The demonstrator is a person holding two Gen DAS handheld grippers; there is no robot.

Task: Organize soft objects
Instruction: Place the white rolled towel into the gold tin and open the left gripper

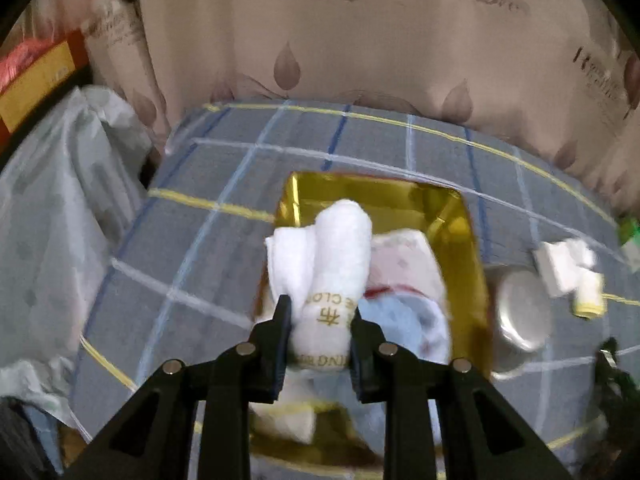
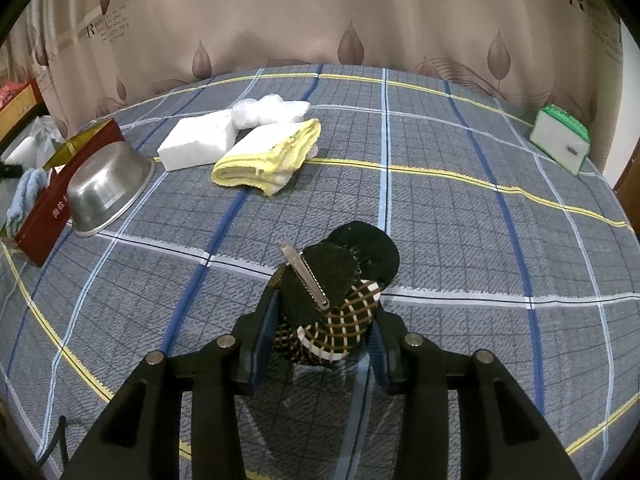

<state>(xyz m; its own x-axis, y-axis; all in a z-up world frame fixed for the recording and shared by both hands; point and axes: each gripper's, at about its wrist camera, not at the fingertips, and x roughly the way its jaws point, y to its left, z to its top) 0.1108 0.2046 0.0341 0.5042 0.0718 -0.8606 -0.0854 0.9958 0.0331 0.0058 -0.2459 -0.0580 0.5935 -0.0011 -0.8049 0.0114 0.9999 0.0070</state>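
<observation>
My left gripper (image 1: 320,312) is shut on a rolled white towel (image 1: 340,248) with gold lettering. It holds the towel over a gold-lined box (image 1: 380,196) on the checked bedspread. Inside the box lie a light blue cloth (image 1: 404,320) and a white and pink folded item (image 1: 400,260). My right gripper (image 2: 326,308) is shut on a black and brown plaid hair bow (image 2: 344,324) with a metal clip, just above the bedspread. From the right wrist view the same box (image 2: 44,216) shows its red outside at far left, with the blue cloth (image 2: 26,192) hanging over its edge.
A steel bowl (image 2: 108,188) leans upside down against the box. Behind it lie a white foam block (image 2: 196,140), a folded yellow-edged towel (image 2: 264,156) and a clear plastic pack (image 2: 272,110). A green and white box (image 2: 560,144) sits far right. A leaf-print curtain (image 2: 320,20) backs the bed.
</observation>
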